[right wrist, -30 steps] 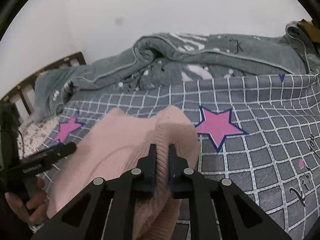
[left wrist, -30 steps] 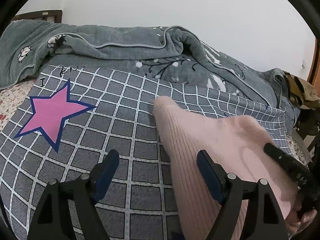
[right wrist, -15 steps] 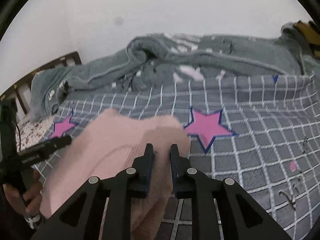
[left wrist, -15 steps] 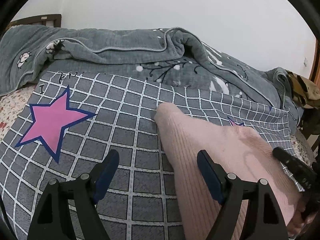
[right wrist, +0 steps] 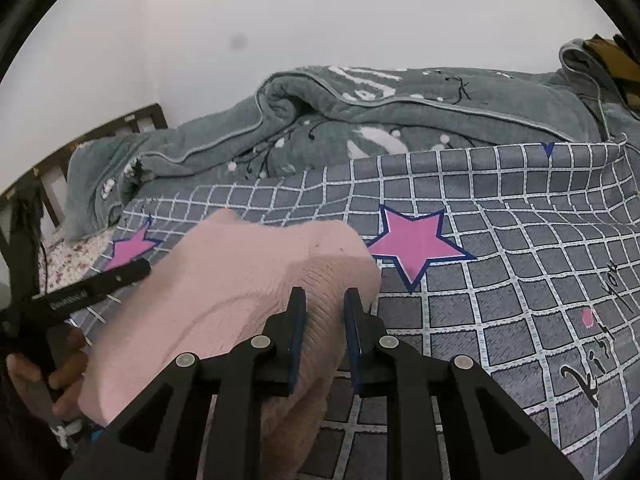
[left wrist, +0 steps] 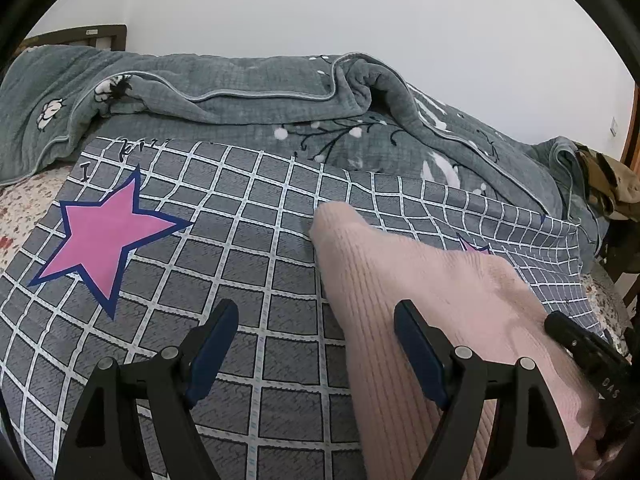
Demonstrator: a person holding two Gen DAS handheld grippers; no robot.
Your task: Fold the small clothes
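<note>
**Pink knit down on the checked sheet, right jaws letting go**

Your pink knit garment point(left wrist: 432, 312) lies on the grey checked sheet point(left wrist: 240, 264), its rounded far end pointing toward the bunched grey quilt point(left wrist: 248, 92). In the right wrist view the same garment point(right wrist: 224, 288) is a soft folded mound, near edge running under your tool.

Your right gripper point(right wrist: 324, 300) has a ribbed fold sitting between its jaws, and those jaws are parting; there is a thin gap on the right side, so the pads no longer pinch it. Your left gripper point(left wrist: 316, 320) stands wide with nothing in it, its right finger point(left wrist: 416, 344) over the garment's left edge, its left finger over bare sheet.

Room to move: left of the garment you have open sheet out to the big pink star point(left wrist: 104, 236), and beyond that the sheet's edge drops to a flowery mattress cover point(left wrist: 24, 204). On the right wrist side, clear checks run past another pink star point(right wrist: 416, 244) to the black lettering point(right wrist: 592, 364).

In the way: the quilt walls off the far side, and your own other tool pokes in at the garment's side in each view. A wooden bed rail point(right wrist: 52, 164) stands at the far left.
</note>
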